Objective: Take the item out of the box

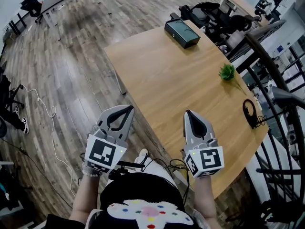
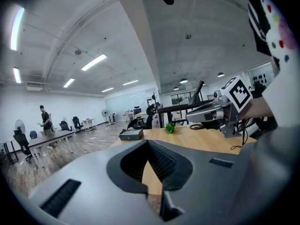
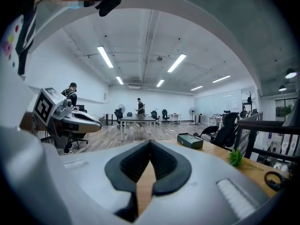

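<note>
The box (image 1: 182,33) is a dark, flat, closed case lying at the far end of the wooden table (image 1: 167,80). It also shows in the left gripper view as the box (image 2: 131,134) and in the right gripper view as the box (image 3: 190,140), far ahead of both jaws. My left gripper (image 1: 127,109) hangs over the floor just off the table's near left corner, shut and empty. My right gripper (image 1: 189,113) is over the table's near edge, shut with nothing in it. In their own views the left gripper (image 2: 149,142) and the right gripper (image 3: 150,142) have their tips touching.
A small green plant (image 1: 227,72) and a black headset with a cable (image 1: 249,112) lie on the table's right side. A black railing (image 1: 267,80) and office chairs (image 1: 209,13) stand along the right. A white cable (image 1: 47,113) runs over the wooden floor at the left. People stand far off.
</note>
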The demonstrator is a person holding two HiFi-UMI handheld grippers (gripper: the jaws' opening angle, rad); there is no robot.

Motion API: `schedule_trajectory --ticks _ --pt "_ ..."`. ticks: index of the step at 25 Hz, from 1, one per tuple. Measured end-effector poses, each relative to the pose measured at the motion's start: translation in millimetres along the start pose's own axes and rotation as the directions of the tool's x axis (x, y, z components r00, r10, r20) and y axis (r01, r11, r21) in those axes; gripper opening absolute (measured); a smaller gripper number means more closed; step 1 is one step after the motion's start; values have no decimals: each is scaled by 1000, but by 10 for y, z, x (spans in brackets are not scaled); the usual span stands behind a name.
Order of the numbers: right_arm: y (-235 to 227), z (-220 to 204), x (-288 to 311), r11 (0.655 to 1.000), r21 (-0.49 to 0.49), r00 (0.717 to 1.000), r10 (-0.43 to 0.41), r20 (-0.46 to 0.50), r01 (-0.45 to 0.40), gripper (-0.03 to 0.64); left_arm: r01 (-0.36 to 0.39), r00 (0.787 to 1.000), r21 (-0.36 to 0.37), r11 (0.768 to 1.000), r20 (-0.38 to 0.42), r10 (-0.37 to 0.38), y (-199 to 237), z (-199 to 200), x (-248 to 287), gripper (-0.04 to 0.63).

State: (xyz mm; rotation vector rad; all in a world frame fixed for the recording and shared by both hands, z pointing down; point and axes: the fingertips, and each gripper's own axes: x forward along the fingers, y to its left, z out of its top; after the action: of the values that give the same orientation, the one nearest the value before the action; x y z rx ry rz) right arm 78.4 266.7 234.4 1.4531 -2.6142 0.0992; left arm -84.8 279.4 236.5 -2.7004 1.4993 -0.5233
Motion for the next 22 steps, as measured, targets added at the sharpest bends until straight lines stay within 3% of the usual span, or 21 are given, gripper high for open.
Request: schedule_trajectory --ticks 8,13,22 --pt "-254 10 116 1000 -19 1000 -6 1 6 9 7 1000 -3 1000 12 -7 5 64 307 5" --pt "-366 -34 90 999 -13 1000 -29 -11 29 9 24 999 -41 999 28 -23 17 116 368 5" --pt "-564 -54 150 998 -30 998 -61 -17 60 9 34 999 -7 999 14 -34 122 127 569 5"
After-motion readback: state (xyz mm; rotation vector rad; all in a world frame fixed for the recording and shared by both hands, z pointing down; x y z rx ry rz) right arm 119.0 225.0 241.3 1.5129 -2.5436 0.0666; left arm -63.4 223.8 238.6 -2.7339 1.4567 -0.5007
